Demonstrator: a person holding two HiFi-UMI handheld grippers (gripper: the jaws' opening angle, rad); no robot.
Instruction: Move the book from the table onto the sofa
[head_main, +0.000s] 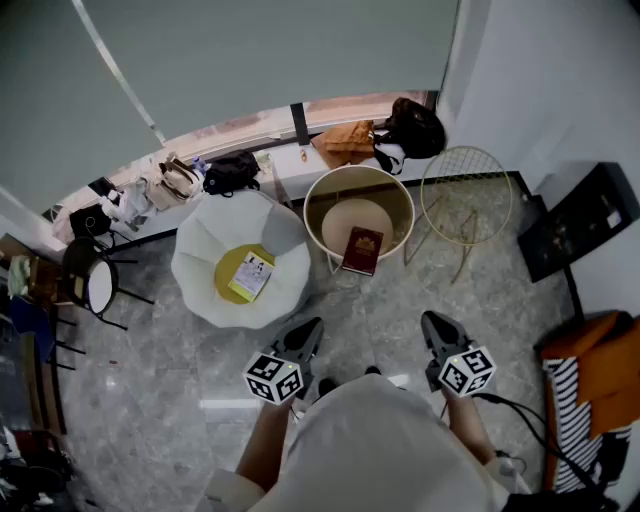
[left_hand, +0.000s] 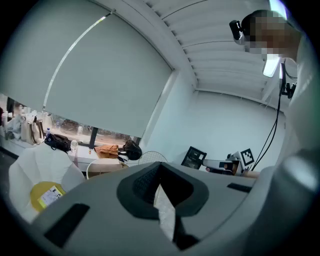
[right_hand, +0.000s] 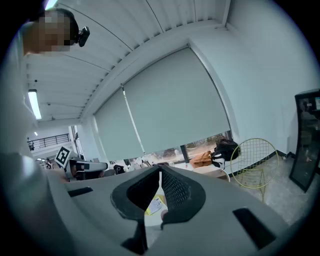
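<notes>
Close under the head camera, both grippers hung pressed together, empty
Left gripper (head_main: 306, 332) and right gripper (head_main: 436, 328) held nothing; white sofa (head_main: 200, 250) stood left of the round table (head_main: 318, 200), where the red book (head_main: 362, 250) lay, seen only from the head view. Approach step, I judged: next reach forward, spread jaws, pinch it

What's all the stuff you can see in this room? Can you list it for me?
book: one, dark red, on the round table
round table: one, cream, middle
sofa: one, white, left of the table
cushion: one, yellow, on the sofa
booklet: one, yellow, on the cushion
wire stand: one, yellow, right of the table
orange bag: one, by the window
black bags: two, by the window
left gripper: one, grey, shut, empty
right gripper: one, grey, shut, empty
</notes>
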